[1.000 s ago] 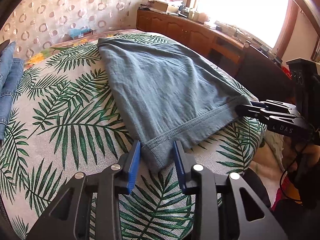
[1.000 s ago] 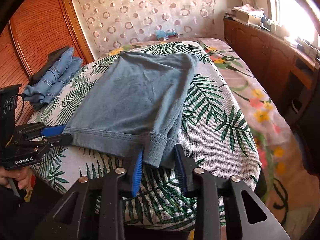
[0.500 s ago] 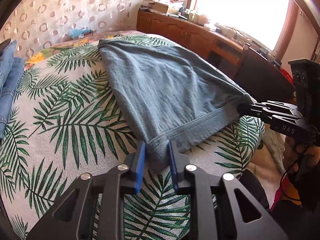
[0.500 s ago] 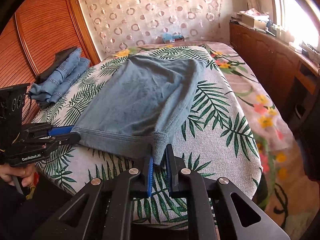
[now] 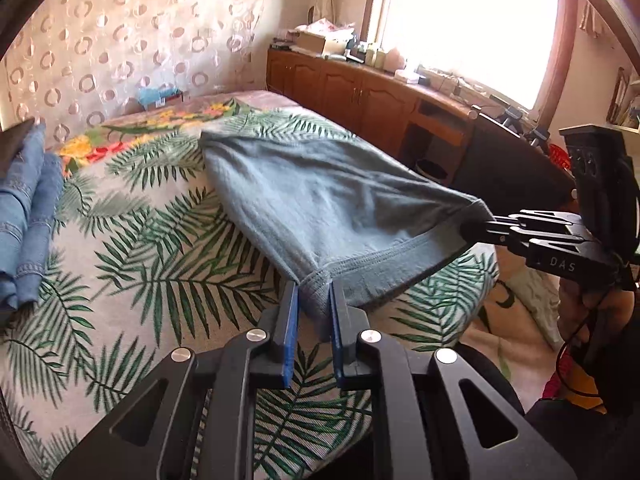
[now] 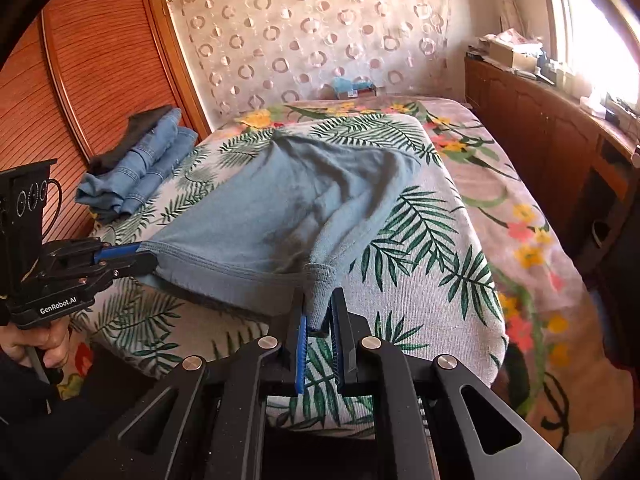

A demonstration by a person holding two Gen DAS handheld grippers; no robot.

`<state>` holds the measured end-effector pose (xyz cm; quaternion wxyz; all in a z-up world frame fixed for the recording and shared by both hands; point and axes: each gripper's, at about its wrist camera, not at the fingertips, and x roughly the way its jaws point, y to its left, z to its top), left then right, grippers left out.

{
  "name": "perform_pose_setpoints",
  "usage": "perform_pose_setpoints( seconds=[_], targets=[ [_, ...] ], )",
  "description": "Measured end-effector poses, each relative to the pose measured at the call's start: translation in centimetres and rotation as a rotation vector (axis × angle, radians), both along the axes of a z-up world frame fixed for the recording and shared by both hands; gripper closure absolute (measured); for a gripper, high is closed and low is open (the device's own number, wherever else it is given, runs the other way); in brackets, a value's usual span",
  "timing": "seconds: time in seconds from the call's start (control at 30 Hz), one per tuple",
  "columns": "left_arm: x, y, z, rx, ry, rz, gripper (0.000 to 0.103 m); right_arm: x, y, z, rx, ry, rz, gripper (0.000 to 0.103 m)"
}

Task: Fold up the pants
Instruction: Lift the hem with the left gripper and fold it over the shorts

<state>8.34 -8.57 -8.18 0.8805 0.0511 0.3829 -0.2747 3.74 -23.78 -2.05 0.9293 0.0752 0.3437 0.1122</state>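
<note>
Grey-blue pants (image 5: 320, 200) lie on the palm-leaf bed cover (image 5: 132, 248), their near hem edge raised off it. My left gripper (image 5: 313, 298) is shut on the hem's left corner. My right gripper (image 6: 319, 314) is shut on the hem's right corner. The pants (image 6: 280, 208) also show in the right wrist view, sagging between both grippers. Each gripper appears in the other's view: the right one (image 5: 480, 226) and the left one (image 6: 146, 254), both pinching the hem.
Folded blue jeans (image 6: 140, 168) lie at the bed's left side, also in the left wrist view (image 5: 24, 216). A wooden cabinet (image 5: 360, 92) runs under the window on the right. A wooden wardrobe (image 6: 80, 80) stands on the left. A blue box (image 6: 354, 84) sits at the bed's head.
Both grippers closed from open onto the hem corners and lifted them. The near part of the pants has risen off the cover.
</note>
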Motion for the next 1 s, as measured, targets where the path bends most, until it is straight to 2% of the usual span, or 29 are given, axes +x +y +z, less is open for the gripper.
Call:
perform_pose_setpoints(
  seconds=[0.3, 0.5, 0.7, 1.0],
  targets=[
    [-1.4, 0.1, 3.2, -0.015, -0.068, -0.016, 0.088, -1.5, 0.1, 2.5, -0.007, -0.05, 0.018, 0.093],
    [-1.3, 0.1, 4.5, -0.022, -0.101, -0.018, 0.088, -2.1, 0.1, 3.2, -0.002, -0.085, 0.022, 0.093],
    [1.1, 0.2, 4.3, -0.014, -0.098, 0.001, 0.088, -0.3, 0.0, 2.6, 0.014, -0.093, 0.017, 0.093],
    [6.4, -0.5, 3.9, 0.019, -0.082, 0.019, 0.088, 4.8, 0.5, 2.4, -0.008, -0.093, -0.004, 0.093]
  ],
)
